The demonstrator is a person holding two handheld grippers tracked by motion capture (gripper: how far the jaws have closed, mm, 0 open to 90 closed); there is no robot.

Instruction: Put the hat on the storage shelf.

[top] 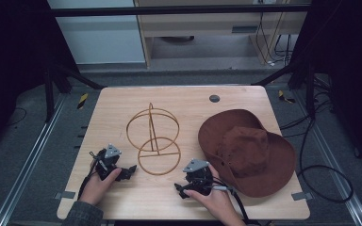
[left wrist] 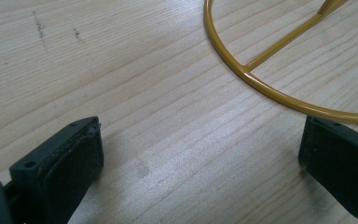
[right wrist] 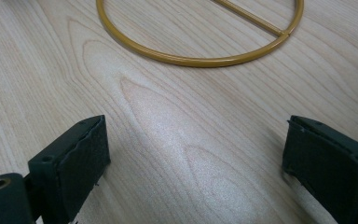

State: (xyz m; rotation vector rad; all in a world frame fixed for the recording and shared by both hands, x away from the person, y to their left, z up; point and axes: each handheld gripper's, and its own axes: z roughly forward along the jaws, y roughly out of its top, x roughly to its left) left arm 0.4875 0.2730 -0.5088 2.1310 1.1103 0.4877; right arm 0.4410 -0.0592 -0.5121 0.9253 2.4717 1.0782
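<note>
Your two grippers rested on the table either side of the gold wire stand (top: 153, 141), both spread wide and holding nothing.

The wire stand sat at the centre of the high view, its round base ring (top: 159, 157) flat on the wooden table (top: 122, 101) and an upright hoop (top: 152, 124) rising behind it. Your left gripper (top: 131, 170) lay at the lower left, just beside that ring; your right gripper (top: 179, 189) lay at the lower centre, near the ring's lower edge. The brown hat (top: 247, 150) sat at the right, brim close to your right hand (top: 214, 197). In both gripper views only bare wood lay between the jaws.
</note>
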